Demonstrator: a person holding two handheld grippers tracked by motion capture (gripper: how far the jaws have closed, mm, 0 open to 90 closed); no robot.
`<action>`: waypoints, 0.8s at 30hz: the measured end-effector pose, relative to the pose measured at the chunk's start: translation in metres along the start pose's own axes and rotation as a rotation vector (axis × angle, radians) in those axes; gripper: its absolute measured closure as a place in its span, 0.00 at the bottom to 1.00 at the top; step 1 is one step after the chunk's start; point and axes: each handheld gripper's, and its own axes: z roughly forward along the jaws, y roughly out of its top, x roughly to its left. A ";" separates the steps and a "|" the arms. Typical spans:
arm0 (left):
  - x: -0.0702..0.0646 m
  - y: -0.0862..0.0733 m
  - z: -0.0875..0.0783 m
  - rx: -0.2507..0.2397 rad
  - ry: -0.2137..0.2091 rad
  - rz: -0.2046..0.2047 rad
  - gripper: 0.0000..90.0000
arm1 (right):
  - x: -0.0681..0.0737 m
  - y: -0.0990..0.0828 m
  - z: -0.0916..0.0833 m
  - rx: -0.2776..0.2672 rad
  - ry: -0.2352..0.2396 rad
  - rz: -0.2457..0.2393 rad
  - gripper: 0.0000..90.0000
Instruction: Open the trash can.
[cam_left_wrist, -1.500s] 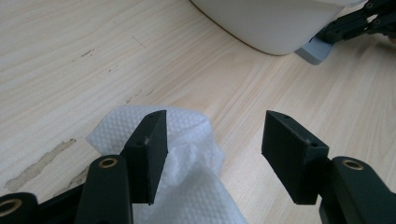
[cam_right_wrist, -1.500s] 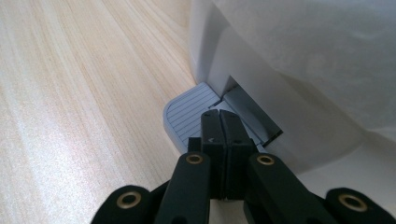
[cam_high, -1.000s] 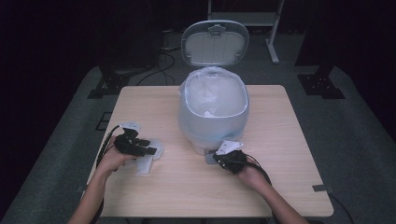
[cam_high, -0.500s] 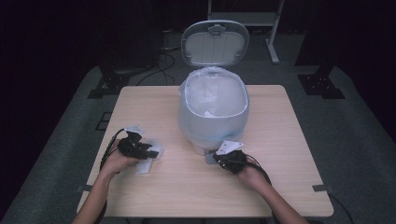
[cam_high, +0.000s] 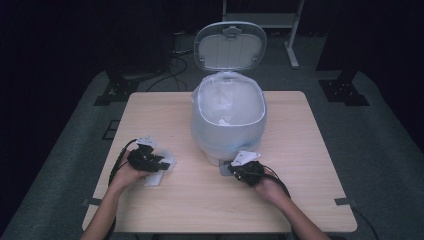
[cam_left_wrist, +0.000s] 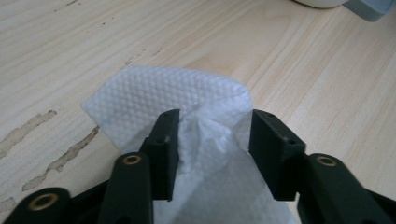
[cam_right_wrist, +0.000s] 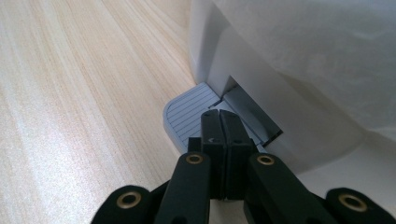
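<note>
So the tissue (cam_left_wrist: 187, 100) is a white paper one with a tiny dimpled pattern pressed all over it. It lies on the pale wood surface (cam_high: 310, 150) near the front left corner, well apart from the bin (cam_high: 228, 120). The far part of it is flat with a rounded folded edge, and the near part is bunched up into a soft ridge with a few creases, rising between the jaws. In the high view it looks like a small pale patch (cam_high: 161, 170) poking out from under the hand.

The left gripper (cam_left_wrist: 215, 135) sits low over it and its jaws have just been closing. The crumpled ridge is between them, touching the left jaw, with a bit of gap on the right side, so it's gathered rather than really pinched.

The right gripper (cam_right_wrist: 219, 126) has its jaws pressed tight together, nothing between them, tips resting on the grey ribbed pedal (cam_right_wrist: 187, 114) at the foot of the bin. The bin is white with a plastic liner, its lid (cam_high: 230, 46) standing open, and a crumpled white scrap already lying inside. There are some worn streaks in the wood just left of the tissue.
</note>
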 end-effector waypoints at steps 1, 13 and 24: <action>-0.001 -0.001 0.000 -0.007 0.015 0.005 0.67 | 0.000 0.000 0.000 -0.001 0.000 0.000 0.99; -0.008 -0.001 0.000 0.006 0.072 0.045 0.87 | 0.000 0.000 0.000 0.000 0.003 -0.002 0.99; -0.016 0.002 -0.001 0.031 0.035 0.071 0.94 | -0.001 0.000 0.000 0.000 0.004 0.001 0.98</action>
